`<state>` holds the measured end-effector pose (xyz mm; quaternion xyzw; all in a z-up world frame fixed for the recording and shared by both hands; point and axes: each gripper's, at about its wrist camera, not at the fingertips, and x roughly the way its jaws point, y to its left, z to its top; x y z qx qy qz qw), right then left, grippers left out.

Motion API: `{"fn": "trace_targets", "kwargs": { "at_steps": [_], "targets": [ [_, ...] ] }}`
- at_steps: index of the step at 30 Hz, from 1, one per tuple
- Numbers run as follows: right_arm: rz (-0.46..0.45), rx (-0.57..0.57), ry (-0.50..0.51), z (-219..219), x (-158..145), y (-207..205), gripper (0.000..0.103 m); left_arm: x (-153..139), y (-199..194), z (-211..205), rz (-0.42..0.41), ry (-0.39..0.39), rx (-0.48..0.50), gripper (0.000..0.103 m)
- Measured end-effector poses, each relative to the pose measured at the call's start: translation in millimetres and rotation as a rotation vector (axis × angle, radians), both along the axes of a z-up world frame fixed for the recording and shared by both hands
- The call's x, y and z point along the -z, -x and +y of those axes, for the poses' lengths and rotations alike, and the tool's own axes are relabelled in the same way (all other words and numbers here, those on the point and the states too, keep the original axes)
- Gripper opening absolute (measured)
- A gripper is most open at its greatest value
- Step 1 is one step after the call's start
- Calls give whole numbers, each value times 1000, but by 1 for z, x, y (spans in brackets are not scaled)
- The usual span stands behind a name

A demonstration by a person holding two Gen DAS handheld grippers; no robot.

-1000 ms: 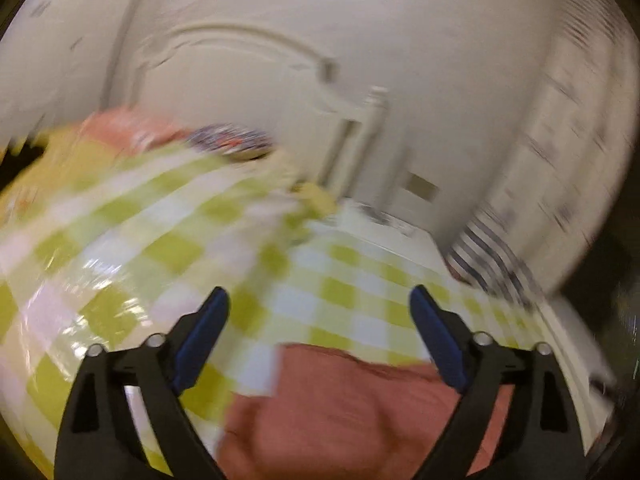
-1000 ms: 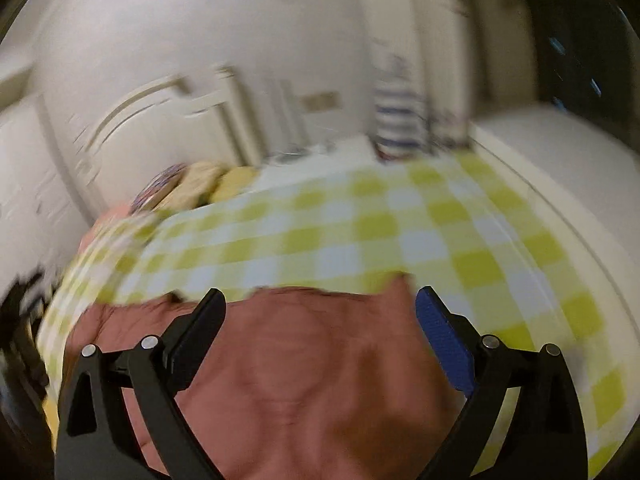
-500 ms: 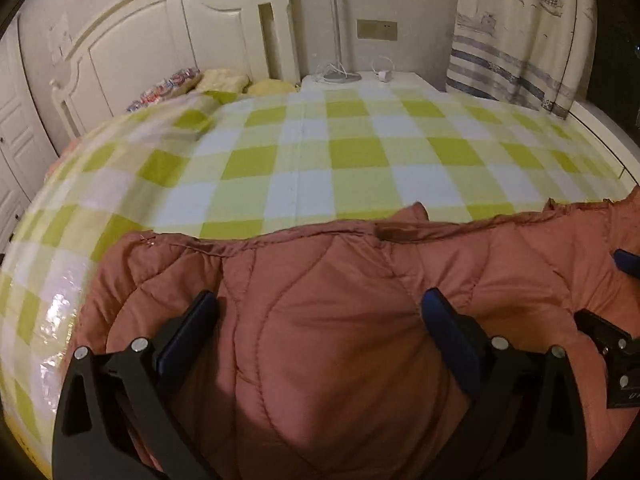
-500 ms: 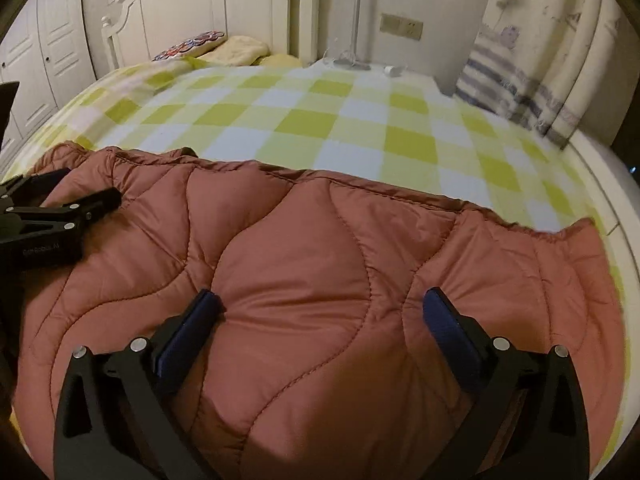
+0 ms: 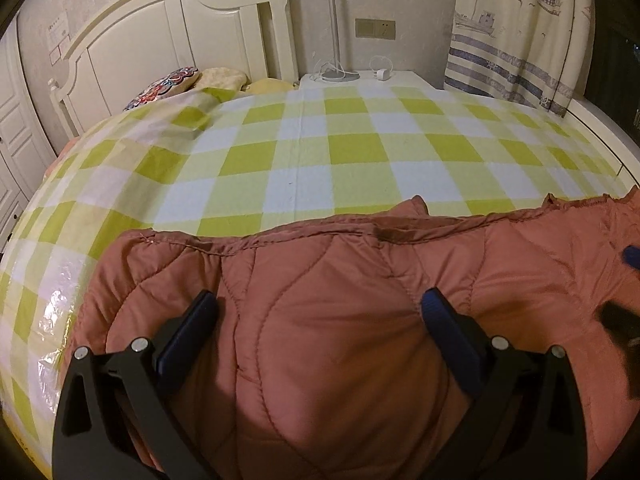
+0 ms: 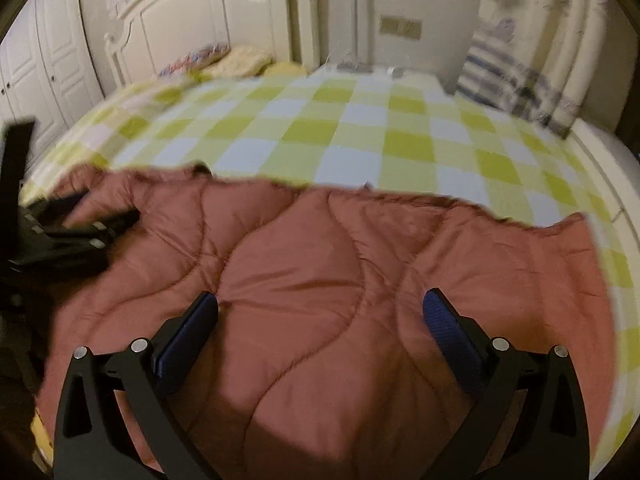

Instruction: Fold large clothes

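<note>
While a rust quilted jacket point(image 5: 340, 320) lies spread across the near edge of the green-checked bedspread point(image 5: 320, 152), both the left gripper point(image 5: 320, 316) and right gripper point(image 6: 320, 312) hover over it, jaws wide, pinching nothing. White headboard point(image 5: 168, 32), nightstand point(image 5: 400, 78) and sailboat curtain point(image 5: 520, 28) stand behind.

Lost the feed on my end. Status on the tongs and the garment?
Left tongs open, empty. Right tongs open, empty, just widened. Rust quilted jacket spread on checked bedspread, unfolded. Nothing in the way.
</note>
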<state>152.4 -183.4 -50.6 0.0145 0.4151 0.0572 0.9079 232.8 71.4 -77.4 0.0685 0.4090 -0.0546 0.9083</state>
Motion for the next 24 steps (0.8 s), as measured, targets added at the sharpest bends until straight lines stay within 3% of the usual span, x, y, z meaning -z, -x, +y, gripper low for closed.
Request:
{"fn": "trace_targets", "kwargs": {
  "at_steps": [2, 5, 7, 8, 10, 11, 14, 16, 19, 24],
  "targets": [
    [-79, 16, -23, -6, -21, 15, 98, 0, 0, 0, 1, 0, 0, 101],
    [-111, 96, 53, -20, -35, 21, 98, 0, 0, 0, 1, 2, 0, 101],
    [-72, 154, 102, -34, -26, 17, 98, 0, 0, 0, 1, 3, 0, 101],
    [-12, 182, 120, -44, -9, 9, 98, 0, 0, 0, 1, 2, 0, 101],
    [78, 186, 68, -58, 22, -2, 99, 0, 0, 0, 2, 6, 3, 101],
    [73, 190, 29, -63, 24, -3, 99, 0, 0, 0, 2, 3, 2, 101],
    [65, 189, 37, -66, 14, -1, 98, 1, 0, 1, 6, 7, 2, 101],
    [6, 256, 25, -79, 1, 10, 98, 1, 1, 0, 4, 7, 1, 101],
    [-13, 333, 11, -102, -5, 22, 98, 1, 0, 0, 6, 11, 2, 101],
    [57, 328, -18, -114, 22, 18, 99, 0, 1, 1, 1, 11, 3, 101]
  ]
}}
